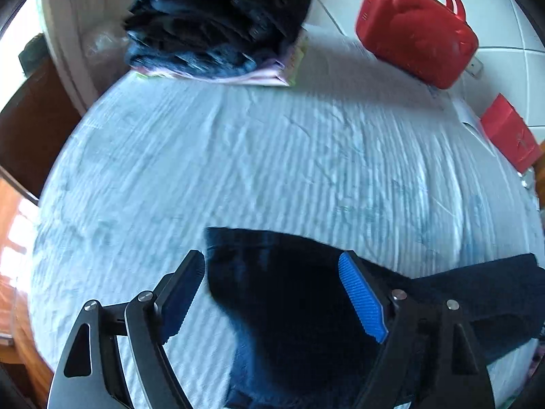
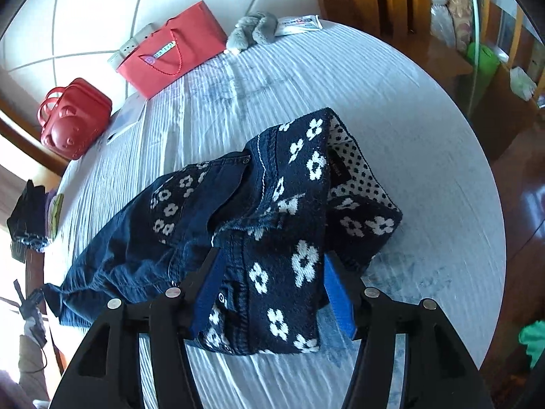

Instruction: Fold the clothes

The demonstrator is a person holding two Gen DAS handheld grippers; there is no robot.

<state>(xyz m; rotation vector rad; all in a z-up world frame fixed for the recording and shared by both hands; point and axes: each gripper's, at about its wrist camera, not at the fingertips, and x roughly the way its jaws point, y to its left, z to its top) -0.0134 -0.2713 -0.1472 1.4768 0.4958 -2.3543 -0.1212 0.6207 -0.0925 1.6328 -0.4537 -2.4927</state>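
Because the garment (image 2: 272,211) is soft and limp, grasp a doubled hem; it lies under both released grippers, left gripper (image 1: 272,293) wide, right gripper (image 2: 270,293) straddling the floral fold without pinching.

— What are you looking at on the bed?
— A dark navy garment (image 2: 259,225) with white knitted flowers and denim panels, lying crumpled across your pale striped sheet (image 2: 391,109), its polka-dot lining turned out at the far end.
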